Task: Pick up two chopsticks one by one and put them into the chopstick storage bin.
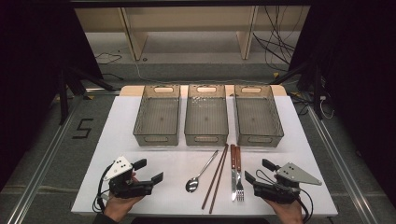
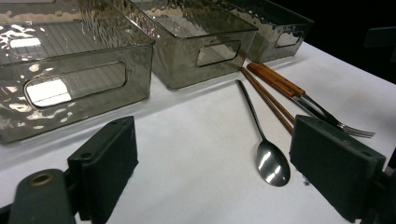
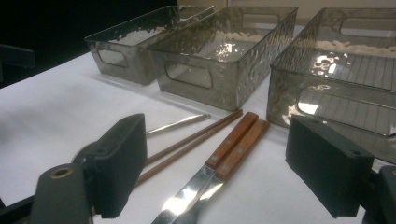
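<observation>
Two hands enter from the bottom edge of the high view, each holding a gripper low over a white surface (image 1: 140,116). At the far left, the left gripper (image 1: 152,171) points toward the middle of the surface; its jaws stand wide apart with nothing between them. Just to its right lies a metal spoon (image 1: 201,172), bowl toward the person, handle running away and slightly rightward toward the bins. In the left gripper view the spoon's bowl (image 2: 272,162) sits just ahead of the jaws, close beside the right-hand one.

Next to the right lies a pair of brown chopsticks (image 1: 215,177), side by side, slanting the same way as the spoon. Beyond them a knife (image 1: 233,171) and a fork (image 1: 239,173), both with wooden handles, lie touching and nearly straight, handles toward the bins, blade and tines toward the person. At the far right, the right gripper (image 1: 256,171) points inward, jaws also wide open and empty. It is nearest the fork and knife, which in the right gripper view run between its jaws.

Behind the cutlery, three empty smoky clear bins (image 1: 206,115) stand in a row.

Judging by position, the left gripper is better placed for the spoon, the right for the knife and fork.
</observation>
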The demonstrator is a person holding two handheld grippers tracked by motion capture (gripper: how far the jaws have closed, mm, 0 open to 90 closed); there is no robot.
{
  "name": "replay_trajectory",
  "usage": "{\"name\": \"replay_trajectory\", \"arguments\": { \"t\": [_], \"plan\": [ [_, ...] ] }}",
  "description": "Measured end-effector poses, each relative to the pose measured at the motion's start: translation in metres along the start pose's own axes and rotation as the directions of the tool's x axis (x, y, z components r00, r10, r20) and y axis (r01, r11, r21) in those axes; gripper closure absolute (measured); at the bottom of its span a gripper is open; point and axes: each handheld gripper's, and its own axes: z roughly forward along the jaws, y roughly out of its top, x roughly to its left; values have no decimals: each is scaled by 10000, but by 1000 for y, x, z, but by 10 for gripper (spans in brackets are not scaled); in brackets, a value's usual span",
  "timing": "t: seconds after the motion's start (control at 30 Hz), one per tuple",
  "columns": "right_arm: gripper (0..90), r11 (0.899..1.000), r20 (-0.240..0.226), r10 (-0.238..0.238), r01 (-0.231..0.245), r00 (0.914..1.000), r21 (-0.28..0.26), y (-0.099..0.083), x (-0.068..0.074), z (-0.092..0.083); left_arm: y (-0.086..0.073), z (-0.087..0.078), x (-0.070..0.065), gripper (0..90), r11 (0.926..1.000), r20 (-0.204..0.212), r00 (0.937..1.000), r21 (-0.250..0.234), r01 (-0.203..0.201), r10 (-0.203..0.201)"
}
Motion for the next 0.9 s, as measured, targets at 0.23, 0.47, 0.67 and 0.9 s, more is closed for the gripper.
{"name": "replay_trajectory", "arguments": {
  "t": [0.23,0.47,0.67,0.9],
  "plan": [
    [213,10000,143,-21,19,9999,83,0,1,1,0,2,0,147,9997,-80,9999,213,74,-72],
    [215,9989,265,48,-61,9996,457,2,1,2,5,8,-5,151,9948,-290,9994,1002,209,-181],
    [215,9984,284,-32,16,9996,560,4,1,2,13,13,-16,154,9881,-205,9994,1510,295,-267],
    [221,9966,256,-38,17,9997,829,5,1,2,23,22,-37,162,9739,42,9997,2255,244,-260]
  ]
}}
